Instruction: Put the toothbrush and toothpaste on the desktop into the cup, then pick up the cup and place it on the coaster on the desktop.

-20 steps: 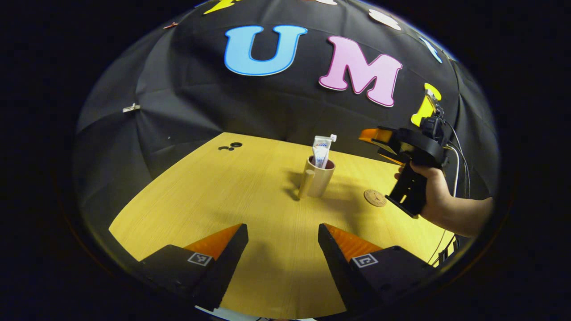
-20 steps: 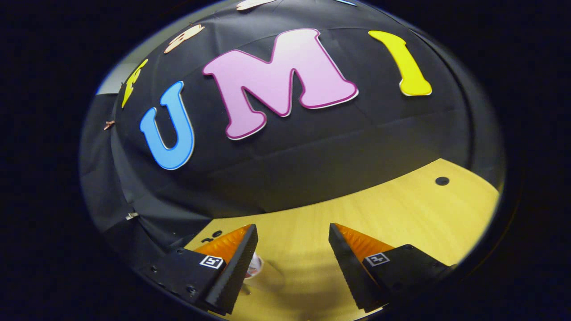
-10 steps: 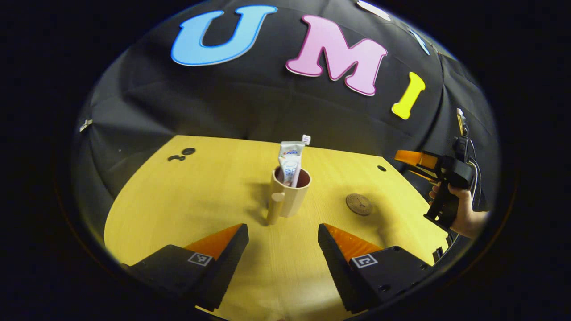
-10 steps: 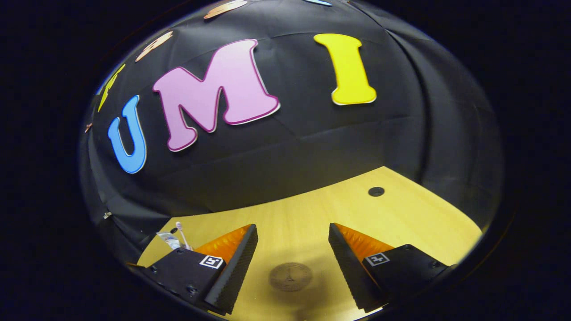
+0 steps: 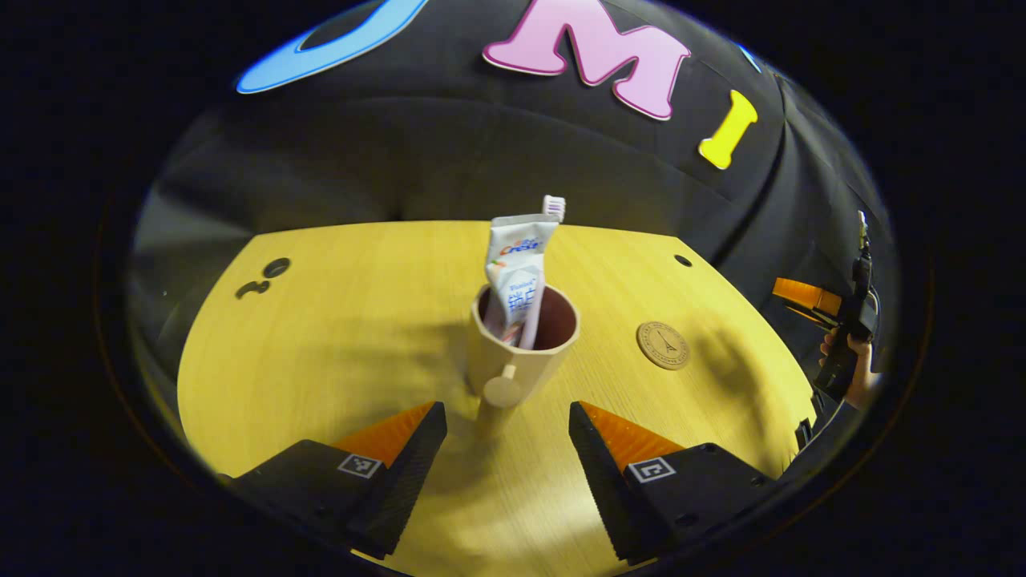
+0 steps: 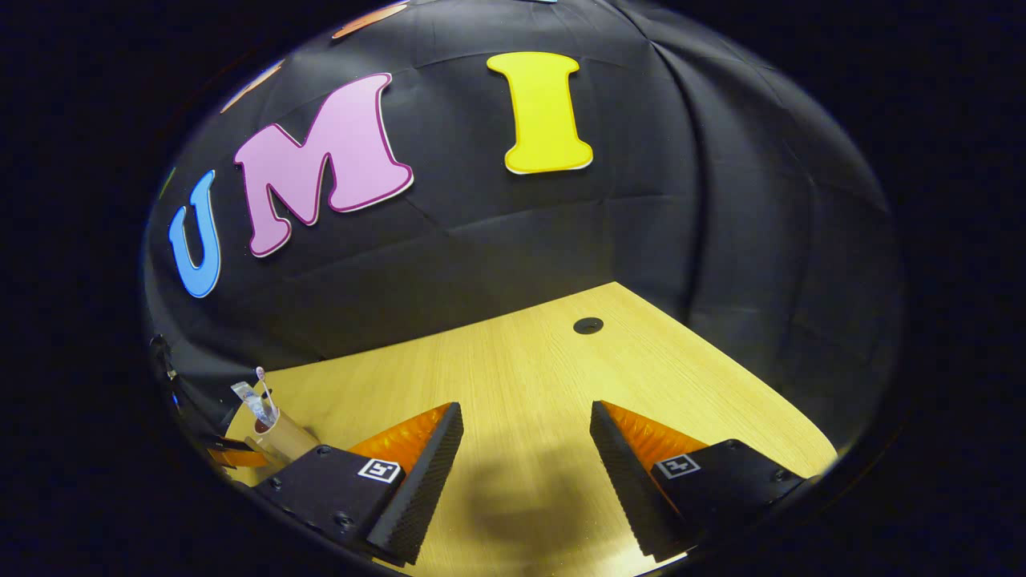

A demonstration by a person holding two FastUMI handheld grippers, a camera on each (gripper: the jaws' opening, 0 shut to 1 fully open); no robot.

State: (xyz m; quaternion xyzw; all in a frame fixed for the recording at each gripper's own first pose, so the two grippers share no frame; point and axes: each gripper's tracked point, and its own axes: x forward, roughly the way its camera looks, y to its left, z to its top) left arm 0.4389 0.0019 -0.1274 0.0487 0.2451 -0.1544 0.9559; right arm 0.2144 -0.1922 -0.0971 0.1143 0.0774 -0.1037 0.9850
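Note:
A beige cup (image 5: 521,353) stands upright mid-table, its handle (image 5: 502,397) facing me. A white toothpaste tube (image 5: 517,268) and a toothbrush (image 5: 553,207) stick up out of it. My left gripper (image 5: 507,433) is open, low over the table, with the cup's handle just ahead between its fingers, nothing gripped. A round brown coaster (image 5: 664,344) lies to the cup's right. In the right gripper view the cup (image 6: 276,437) with both items sits at the far left. My right gripper (image 6: 525,445) is open over bare wood, held by a hand (image 5: 854,377) at the table's right edge.
The wooden table (image 5: 345,320) has cable holes at its back left (image 5: 276,267) and back right (image 5: 682,260), the latter also ahead of the right gripper (image 6: 587,325). Black cloth wall closes the back and sides.
My left gripper has moved forward to the cup, which now looms large with its handle between the fingers. The right gripper has drawn back to the right, away from cup and coaster.

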